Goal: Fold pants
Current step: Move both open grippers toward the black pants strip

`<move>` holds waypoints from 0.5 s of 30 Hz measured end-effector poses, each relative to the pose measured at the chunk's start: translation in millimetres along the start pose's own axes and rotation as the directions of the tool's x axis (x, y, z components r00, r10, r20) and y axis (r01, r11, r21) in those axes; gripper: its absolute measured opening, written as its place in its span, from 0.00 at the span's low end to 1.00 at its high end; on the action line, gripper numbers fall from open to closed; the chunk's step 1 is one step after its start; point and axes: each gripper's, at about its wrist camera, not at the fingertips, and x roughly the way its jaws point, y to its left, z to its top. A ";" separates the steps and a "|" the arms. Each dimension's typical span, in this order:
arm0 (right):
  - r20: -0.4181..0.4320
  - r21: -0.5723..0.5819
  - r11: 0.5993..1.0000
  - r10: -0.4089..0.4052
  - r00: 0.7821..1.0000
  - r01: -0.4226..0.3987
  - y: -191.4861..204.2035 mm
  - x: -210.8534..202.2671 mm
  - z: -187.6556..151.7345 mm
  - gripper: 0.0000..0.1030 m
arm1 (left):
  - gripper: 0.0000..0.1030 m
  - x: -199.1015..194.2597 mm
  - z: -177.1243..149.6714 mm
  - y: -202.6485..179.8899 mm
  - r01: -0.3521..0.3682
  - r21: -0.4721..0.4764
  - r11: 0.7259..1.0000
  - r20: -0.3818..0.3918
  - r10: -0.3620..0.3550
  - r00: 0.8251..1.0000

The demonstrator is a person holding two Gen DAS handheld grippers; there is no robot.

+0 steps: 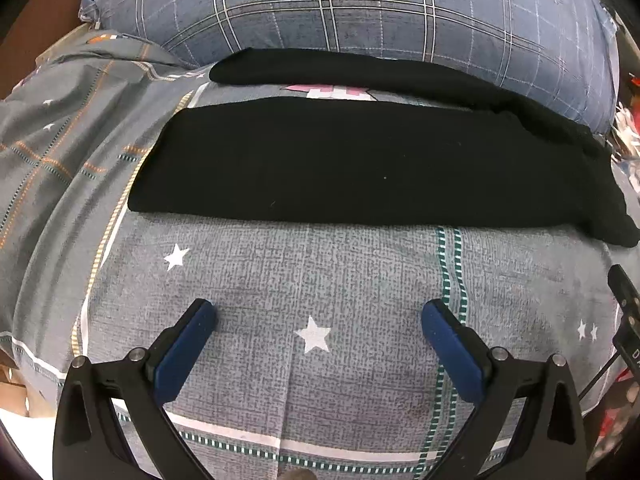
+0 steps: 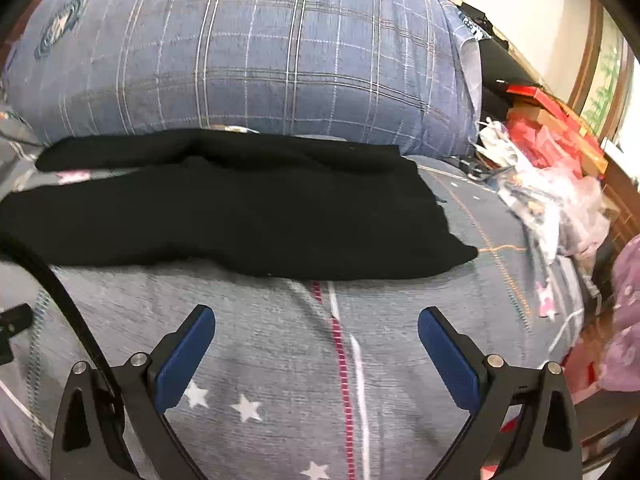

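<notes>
Black pants [image 1: 360,168] lie flat across the grey star-print bedspread [image 1: 320,280], both legs stretched to the left with a strip of bedspread between them. In the right wrist view the pants [image 2: 248,216] end at the waist on the right. My left gripper [image 1: 318,316] is open and empty, hovering over bare bedspread short of the near leg. My right gripper [image 2: 316,322] is open and empty, short of the waist end over the bedspread [image 2: 280,340].
A large blue plaid pillow [image 1: 360,8] lies right behind the pants; it also shows in the right wrist view [image 2: 260,52]. Plastic bags and red boxes [image 2: 540,160] pile up at the bed's right side. A rumpled grey quilt [image 1: 60,128] lies to the left.
</notes>
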 end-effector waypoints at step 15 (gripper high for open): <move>-0.020 -0.054 0.996 -0.067 0.998 0.066 -2.9 -7.8 -1.4 1.00 | 0.99 -7.3 5.7 -1.1 0.012 0.025 1.000 -0.040 -0.011 0.999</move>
